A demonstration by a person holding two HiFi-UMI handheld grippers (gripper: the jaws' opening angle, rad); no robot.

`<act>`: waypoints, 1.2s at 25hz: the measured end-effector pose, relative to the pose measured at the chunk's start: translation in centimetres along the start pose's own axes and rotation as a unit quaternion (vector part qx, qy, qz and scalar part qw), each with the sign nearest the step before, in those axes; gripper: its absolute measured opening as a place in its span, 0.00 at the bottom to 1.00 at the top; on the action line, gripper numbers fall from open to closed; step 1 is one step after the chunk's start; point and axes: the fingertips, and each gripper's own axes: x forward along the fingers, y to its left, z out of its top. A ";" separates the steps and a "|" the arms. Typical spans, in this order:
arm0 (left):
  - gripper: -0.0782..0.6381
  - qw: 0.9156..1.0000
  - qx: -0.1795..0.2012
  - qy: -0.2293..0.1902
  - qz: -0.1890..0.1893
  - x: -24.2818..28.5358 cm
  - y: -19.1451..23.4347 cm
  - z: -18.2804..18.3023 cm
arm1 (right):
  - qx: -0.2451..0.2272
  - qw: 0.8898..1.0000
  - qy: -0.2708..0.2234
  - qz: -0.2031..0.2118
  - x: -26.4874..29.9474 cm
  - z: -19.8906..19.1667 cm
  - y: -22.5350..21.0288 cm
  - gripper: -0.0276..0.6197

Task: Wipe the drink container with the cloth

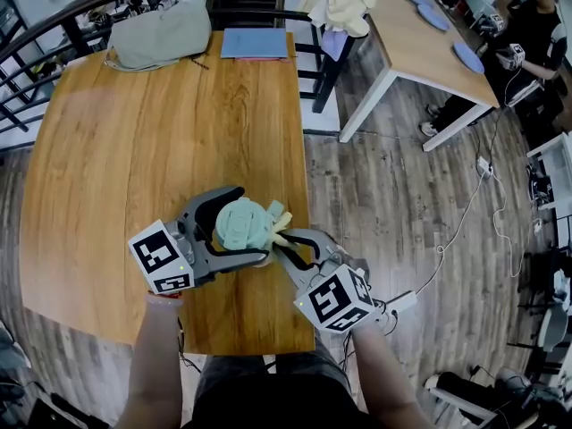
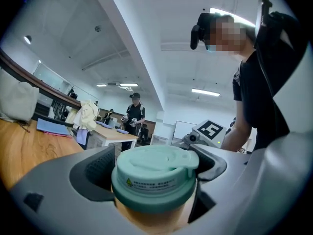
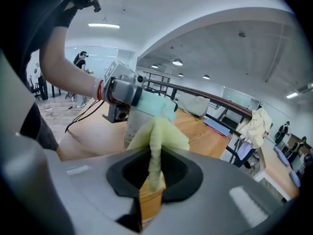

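The drink container (image 1: 242, 224) is a cup with a pale green lid (image 2: 155, 175), held above the wooden table (image 1: 134, 150) near its front right corner. My left gripper (image 1: 234, 231) is shut on the cup just below the lid. My right gripper (image 1: 284, 238) is shut on a pale yellow cloth (image 3: 157, 136), which is pressed against the cup's right side (image 3: 134, 124). In the right gripper view the cloth (image 1: 275, 222) fans out from between the jaws and touches the cup's wall. The cup's lower part is hidden in the head view.
A grey bag (image 1: 159, 36) and a blue folder (image 1: 254, 43) lie at the table's far edge. A chair (image 1: 313, 52) with clothes stands beyond. A second table (image 1: 429, 43) and a seated person (image 1: 527, 34) are at the right; cables (image 1: 465, 222) run over the floor.
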 end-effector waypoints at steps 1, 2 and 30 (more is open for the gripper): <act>0.75 1.000 0.006 0.003 -0.010 -0.1 -0.3 0.0 | -0.008 1.000 0.003 0.000 0.0 0.0 0.0 0.12; 0.75 1.000 0.013 0.005 -0.021 -0.1 -0.7 -0.1 | -0.014 1.000 0.006 0.001 0.1 -0.1 0.1 0.12; 0.75 0.993 0.070 0.077 -0.058 0.8 -4.7 -1.7 | 0.095 0.991 0.090 0.030 1.3 -9.7 3.5 0.11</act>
